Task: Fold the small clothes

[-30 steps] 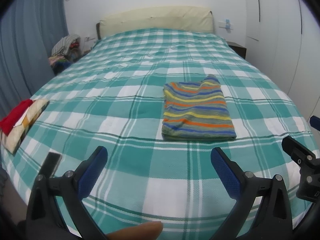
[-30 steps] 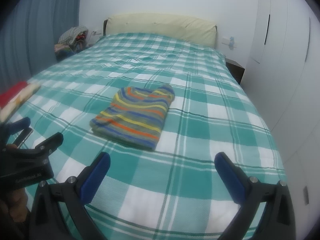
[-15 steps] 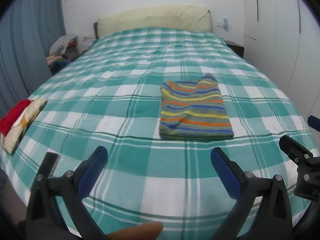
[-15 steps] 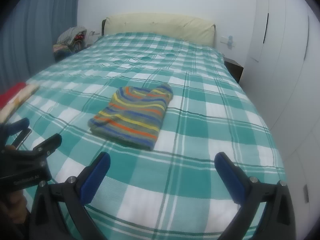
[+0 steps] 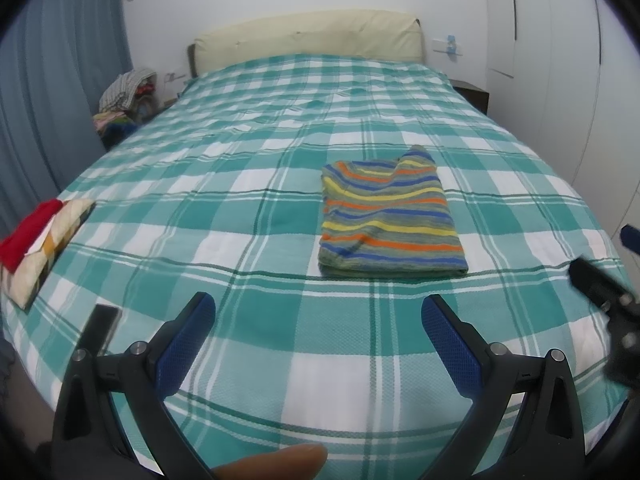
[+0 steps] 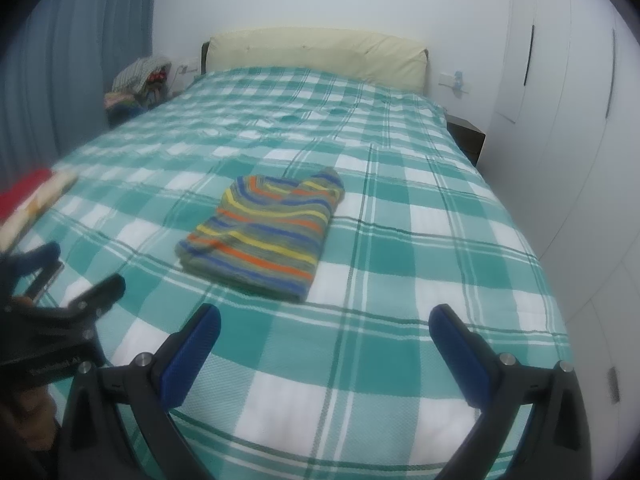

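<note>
striped garment (image 5: 386,210) folded, well beyond both spread grippers

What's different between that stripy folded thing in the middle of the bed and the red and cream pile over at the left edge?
The striped garment is one piece banded in orange, yellow, blue and grey-green; the red and cream pile shows a plain red item lying on a cream patterned one. The striped garment lies mid-bed ahead of both open grippers; the pile sits at the bed's left edge. Both are folded flat on the checked bedspread.
</note>
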The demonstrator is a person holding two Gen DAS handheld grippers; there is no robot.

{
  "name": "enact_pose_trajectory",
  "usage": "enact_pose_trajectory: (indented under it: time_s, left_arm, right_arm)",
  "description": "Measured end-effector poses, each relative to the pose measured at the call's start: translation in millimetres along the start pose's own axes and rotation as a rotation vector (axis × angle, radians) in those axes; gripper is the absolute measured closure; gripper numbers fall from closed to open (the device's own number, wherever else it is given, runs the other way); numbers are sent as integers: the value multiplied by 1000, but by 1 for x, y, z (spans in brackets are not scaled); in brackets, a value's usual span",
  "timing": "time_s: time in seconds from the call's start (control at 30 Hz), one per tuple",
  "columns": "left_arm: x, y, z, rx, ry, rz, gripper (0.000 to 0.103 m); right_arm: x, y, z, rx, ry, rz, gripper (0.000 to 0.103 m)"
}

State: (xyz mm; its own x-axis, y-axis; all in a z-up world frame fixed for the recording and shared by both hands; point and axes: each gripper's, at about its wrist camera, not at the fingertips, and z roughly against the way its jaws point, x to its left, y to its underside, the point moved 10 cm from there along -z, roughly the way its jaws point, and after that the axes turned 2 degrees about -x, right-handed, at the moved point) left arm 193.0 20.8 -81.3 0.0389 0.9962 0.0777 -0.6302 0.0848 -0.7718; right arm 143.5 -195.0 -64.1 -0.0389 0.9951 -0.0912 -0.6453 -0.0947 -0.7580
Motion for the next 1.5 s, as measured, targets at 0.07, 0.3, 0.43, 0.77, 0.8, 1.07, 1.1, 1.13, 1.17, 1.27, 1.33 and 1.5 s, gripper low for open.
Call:
enact_pose_trajectory:
  time_s: [0.07,0.3,0.43,0.77,0.8,1.07,1.1,1.13,1.17,1.27,1.33,1.5]
  left_arm:
    - [0,-1,3,-12,1,-1,0]
    - [9,-6,8,-36,-19,0,0]
    - [9,-5,7,-26,-11,-3,0]
    - [8,-3,2,0,13,20,0]
    - [8,-3,2,2,14,22,0]
    - [5,-3,3,-3,16,7,0]
    - [4,-3,3,-2,18,6,0]
    - [4,-3,3,-2,18,5,0]
    - [4,-3,3,-2,16,4,0]
    - [4,-3,3,-1,17,5,0]
    - [4,-3,4,-2,17,6,0]
    - [4,-3,4,-5,15,3,0]
  right_arm:
    - [-4,-6,7,-40,-4,-29,0]
    - [-5,-16,18,-109,-20,-34,0]
    - [2,-7,6,-53,-100,-50,0]
    - [6,0,0,-15,-94,-50,0]
    - [8,1,0,-13,-98,-45,0]
    - [12,2,0,-12,-84,-26,0]
    - [12,2,0,-13,-82,-25,0]
    - [12,2,0,-14,-80,-23,0]
    - [13,2,0,-14,-81,-22,0]
    - [13,3,0,-12,-83,-20,0]
    - [13,3,0,-10,-85,-15,0]
    - [13,2,0,-8,-86,-10,0]
